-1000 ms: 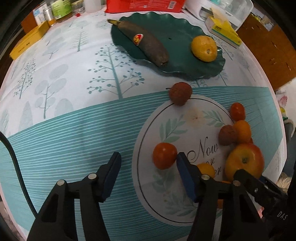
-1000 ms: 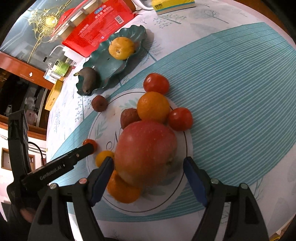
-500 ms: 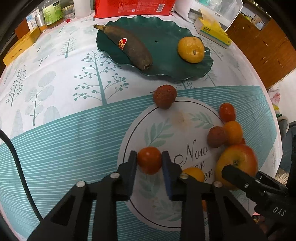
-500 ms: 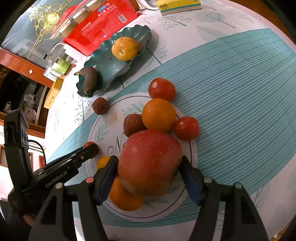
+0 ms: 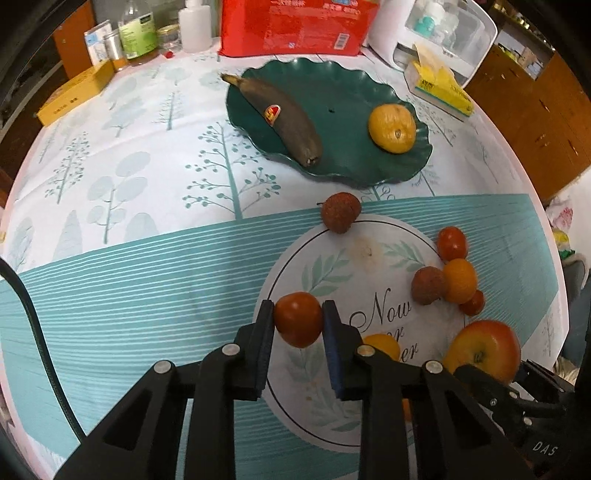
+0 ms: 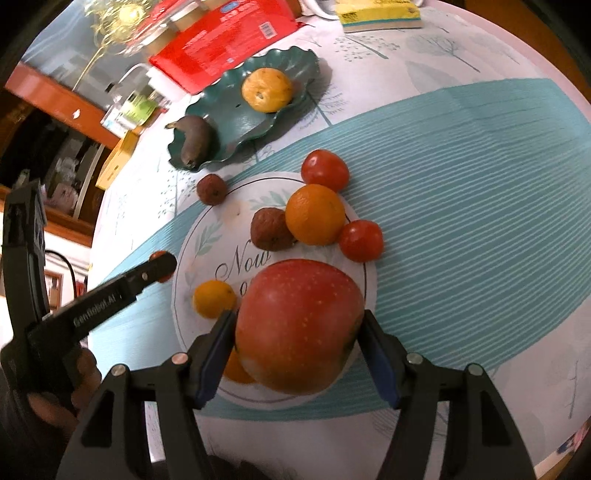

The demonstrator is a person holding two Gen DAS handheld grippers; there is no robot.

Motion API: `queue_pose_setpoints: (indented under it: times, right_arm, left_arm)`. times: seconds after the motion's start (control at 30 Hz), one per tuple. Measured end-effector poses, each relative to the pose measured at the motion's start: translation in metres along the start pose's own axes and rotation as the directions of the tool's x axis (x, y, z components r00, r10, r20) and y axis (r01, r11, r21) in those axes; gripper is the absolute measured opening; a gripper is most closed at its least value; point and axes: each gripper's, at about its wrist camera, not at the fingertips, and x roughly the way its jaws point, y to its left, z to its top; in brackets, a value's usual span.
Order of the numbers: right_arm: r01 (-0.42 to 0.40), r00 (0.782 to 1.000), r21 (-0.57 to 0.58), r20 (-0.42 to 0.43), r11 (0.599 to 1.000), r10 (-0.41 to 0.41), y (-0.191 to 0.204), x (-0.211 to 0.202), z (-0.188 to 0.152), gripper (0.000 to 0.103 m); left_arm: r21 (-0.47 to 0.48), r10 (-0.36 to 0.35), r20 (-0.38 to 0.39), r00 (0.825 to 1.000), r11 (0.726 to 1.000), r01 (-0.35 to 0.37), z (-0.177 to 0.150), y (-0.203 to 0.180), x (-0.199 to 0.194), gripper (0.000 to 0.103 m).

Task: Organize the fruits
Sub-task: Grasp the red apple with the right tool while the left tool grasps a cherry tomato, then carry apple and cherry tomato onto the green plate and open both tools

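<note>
My left gripper (image 5: 297, 322) is shut on a small red tomato (image 5: 298, 319), held just above the tablecloth's round print. In the right wrist view my right gripper (image 6: 297, 334) is shut on a big red apple (image 6: 298, 325), its blue pads pressed against both sides. The left gripper (image 6: 159, 266) reaches in from the left there. Loose fruit lies around: a lychee (image 5: 340, 212), an orange (image 6: 314, 214), tomatoes (image 6: 325, 170) (image 6: 361, 240), a wrinkled lychee (image 6: 269, 229), a small yellow citrus (image 6: 213, 298). The green plate (image 5: 343, 92) holds a dark banana (image 5: 284, 118) and an orange (image 5: 392, 127).
A red package (image 5: 295, 26), bottles (image 5: 138, 33), a yellow box (image 5: 74, 94) and a tissue pack (image 5: 441, 86) line the table's far side. A white appliance (image 5: 443, 29) stands at the back right. The table edge curves along the right, by wooden cabinets (image 5: 535, 110).
My left gripper shut on the small tomato and rose slightly with it. My right gripper's jaws closed in onto the apple's sides.
</note>
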Motion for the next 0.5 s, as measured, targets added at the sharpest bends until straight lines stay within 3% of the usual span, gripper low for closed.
queue_pose_setpoints:
  times: [0.27, 0.5]
  right_arm:
    - [-0.016, 1.0, -0.109, 0.003, 0.994, 0.016, -0.002, -0.027, 0.009, 0.067]
    - [-0.024, 1.0, -0.258, 0.006, 0.966, 0.026, 0.002, -0.054, 0.041, 0.067]
  left_arm:
    - [-0.022, 0.036, 0.054, 0.998, 0.999, -0.035, 0.001, -0.001, -0.037, 0.024]
    - [-0.049, 0.042, 0.087, 0.995, 0.998, -0.038, 0.016, -0.007, -0.065, 0.024]
